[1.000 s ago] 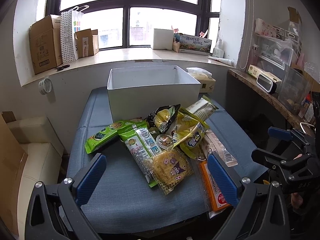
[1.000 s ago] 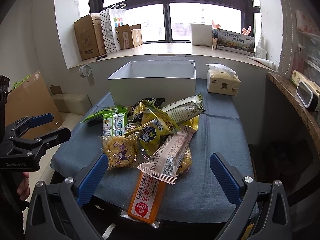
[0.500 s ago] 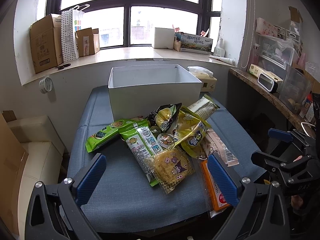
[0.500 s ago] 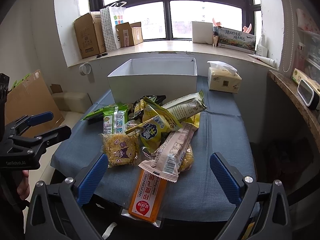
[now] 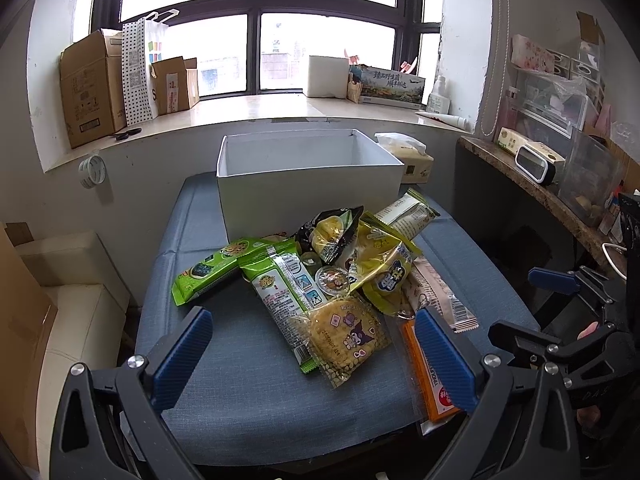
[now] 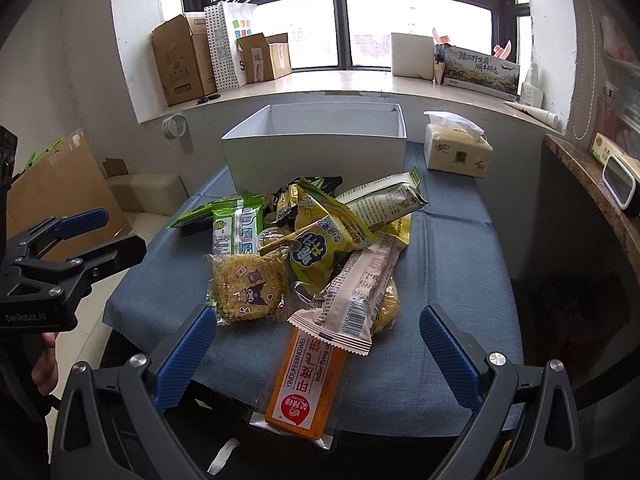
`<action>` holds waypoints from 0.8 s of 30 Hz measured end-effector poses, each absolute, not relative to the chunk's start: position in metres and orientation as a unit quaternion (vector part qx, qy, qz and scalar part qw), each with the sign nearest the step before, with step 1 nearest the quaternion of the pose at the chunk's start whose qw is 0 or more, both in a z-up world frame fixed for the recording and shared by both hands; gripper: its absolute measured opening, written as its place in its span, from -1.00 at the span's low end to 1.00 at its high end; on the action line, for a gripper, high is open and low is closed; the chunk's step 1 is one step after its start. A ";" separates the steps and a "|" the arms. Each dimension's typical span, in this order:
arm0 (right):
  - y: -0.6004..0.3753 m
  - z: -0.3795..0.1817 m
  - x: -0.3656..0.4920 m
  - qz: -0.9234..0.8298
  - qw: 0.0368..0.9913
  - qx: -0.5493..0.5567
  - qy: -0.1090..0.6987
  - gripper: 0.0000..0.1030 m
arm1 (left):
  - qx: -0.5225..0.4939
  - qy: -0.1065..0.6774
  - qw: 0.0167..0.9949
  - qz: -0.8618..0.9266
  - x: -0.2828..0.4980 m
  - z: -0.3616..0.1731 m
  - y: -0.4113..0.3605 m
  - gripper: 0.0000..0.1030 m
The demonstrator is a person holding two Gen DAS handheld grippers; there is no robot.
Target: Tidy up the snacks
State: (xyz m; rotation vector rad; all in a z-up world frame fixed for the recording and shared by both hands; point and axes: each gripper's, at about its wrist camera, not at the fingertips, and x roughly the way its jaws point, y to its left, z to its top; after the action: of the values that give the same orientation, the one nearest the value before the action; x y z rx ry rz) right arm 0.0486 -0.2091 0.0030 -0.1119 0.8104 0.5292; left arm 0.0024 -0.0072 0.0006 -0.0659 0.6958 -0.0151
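Here we hover short of the snacks (image 5: 332, 276) heaped on the table (image 5: 224, 392) before the empty white box (image 5: 308, 184); left gripper (image 5: 316, 356) and right gripper (image 6: 320, 356) spread, holding nothing; next, we judge, pinch one packet.

Left gripper (image 5: 316, 354) held level, jaws spread wide, right gripper (image 6: 320, 354) likewise spread, nothing held
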 end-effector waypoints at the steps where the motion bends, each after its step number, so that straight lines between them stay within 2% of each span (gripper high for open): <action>1: -0.209 0.003 0.048 0.255 0.884 -0.055 0.389 1.00 | -0.032 0.341 0.940 -0.007 0.002 0.001 -0.007 1.00; 11: -0.207 -0.007 0.049 0.256 0.874 -0.052 0.409 1.00 | -0.035 0.339 0.940 -0.002 0.002 0.001 -0.003 1.00; 24: -0.194 -0.075 0.074 0.230 0.819 -0.059 0.522 1.00 | -0.036 0.345 0.938 0.000 0.003 -0.006 -0.002 1.00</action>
State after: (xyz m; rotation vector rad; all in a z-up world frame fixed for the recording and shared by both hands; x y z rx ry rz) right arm 0.0741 -0.1936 -0.0751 -0.1263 1.1130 0.4891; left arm 0.0030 -0.0021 -0.0060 -0.0739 0.7040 0.0008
